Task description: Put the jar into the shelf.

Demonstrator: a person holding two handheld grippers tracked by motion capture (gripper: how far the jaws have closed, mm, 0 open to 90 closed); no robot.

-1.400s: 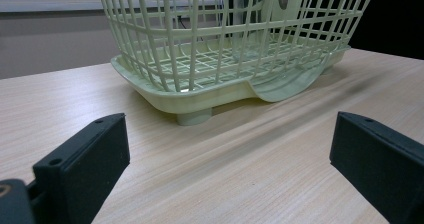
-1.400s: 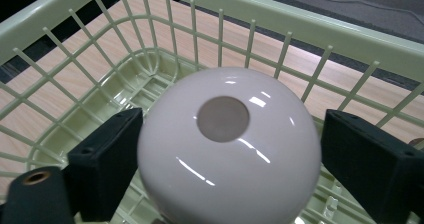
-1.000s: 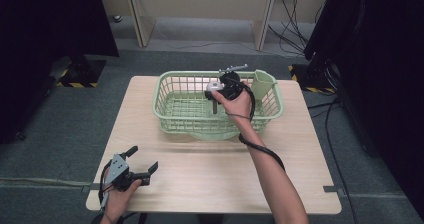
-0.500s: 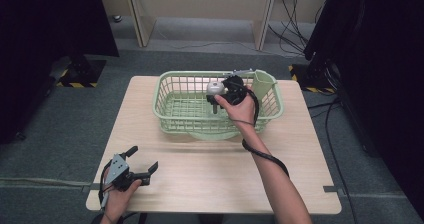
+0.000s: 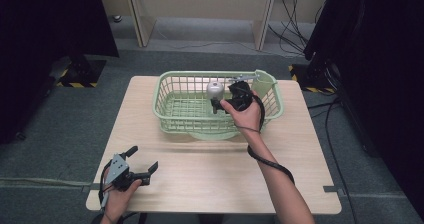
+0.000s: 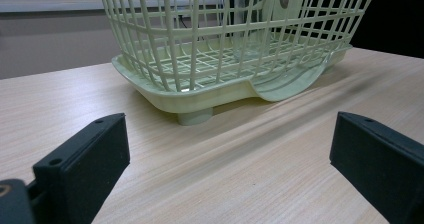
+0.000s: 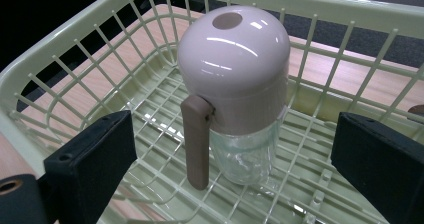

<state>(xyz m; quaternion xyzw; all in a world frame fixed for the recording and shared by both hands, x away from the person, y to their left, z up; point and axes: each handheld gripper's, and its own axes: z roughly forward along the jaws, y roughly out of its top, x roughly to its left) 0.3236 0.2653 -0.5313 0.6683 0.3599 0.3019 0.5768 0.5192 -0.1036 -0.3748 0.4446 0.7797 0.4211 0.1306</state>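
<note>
Right gripper view: clear bottle with domed pale cap, upright on floor of green basket, between parted jaws of right gripper, untouched. High view: left gripper low at table's near-left corner, jaws apart, empty, well clear of basket.

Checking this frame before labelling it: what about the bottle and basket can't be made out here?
- Bottle: its base, right gripper view, blurred behind the clear glass and basket grid.
- Bottle in the high view: too small; partly hidden by the right gripper.
- Basket's far wall, left gripper view: cut off by the top edge.
</note>
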